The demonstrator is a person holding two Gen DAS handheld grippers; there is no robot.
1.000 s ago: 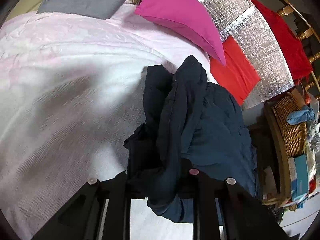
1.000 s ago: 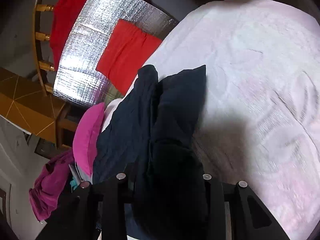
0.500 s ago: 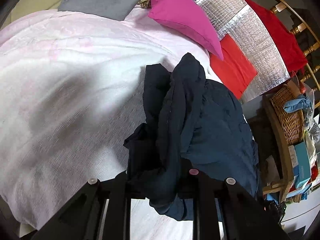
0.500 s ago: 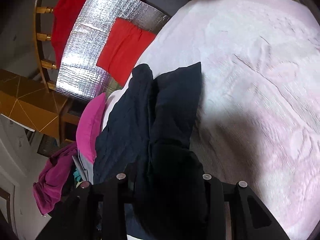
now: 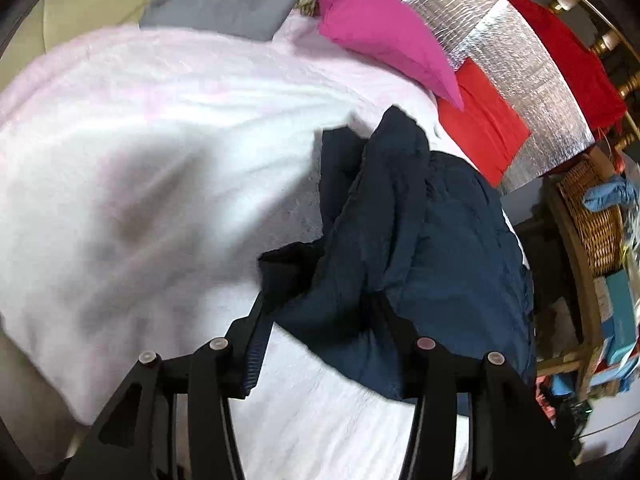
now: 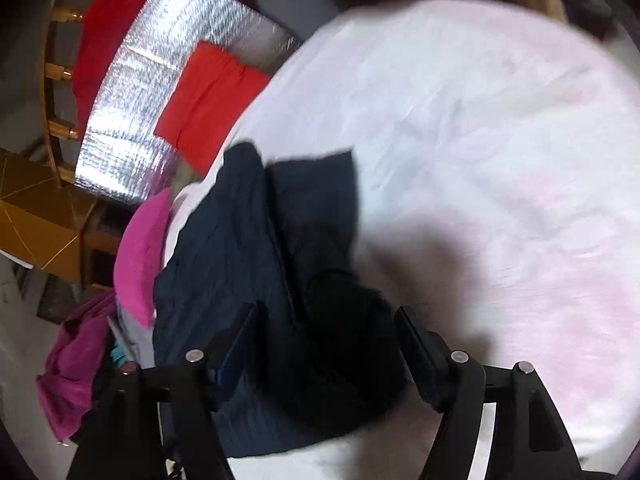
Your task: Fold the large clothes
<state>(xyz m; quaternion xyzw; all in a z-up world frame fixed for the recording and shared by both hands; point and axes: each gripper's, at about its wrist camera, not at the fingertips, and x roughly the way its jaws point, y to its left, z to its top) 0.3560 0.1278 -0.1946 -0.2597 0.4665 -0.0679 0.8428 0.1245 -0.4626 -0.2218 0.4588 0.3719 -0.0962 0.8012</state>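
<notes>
A dark navy garment (image 5: 440, 240) lies bunched in a long heap near the edge of a white and pale pink bedspread (image 5: 160, 160). My left gripper (image 5: 320, 308) is over its near end. The jaws are opening, and the cloth lies loose between the fingers with a black cuff by the left finger (image 5: 256, 320). In the right wrist view the same garment (image 6: 232, 260) runs away from my right gripper (image 6: 324, 320). Those jaws are opening too, wide apart, with a dark fold resting between them on the bedspread (image 6: 500, 160).
A pink pillow (image 5: 380, 28) and a grey cloth (image 5: 232, 0) lie at the bed's far end. Beside the bed are a silver foil mat (image 5: 520, 60), a red cloth (image 5: 484, 132), a wicker basket (image 5: 592, 208) and a magenta cloth (image 6: 72, 368).
Both grippers were shut on the dark garment and have now spread their jaws, letting the cloth drop onto the bed. Both views have shifted sideways across the bed.
</notes>
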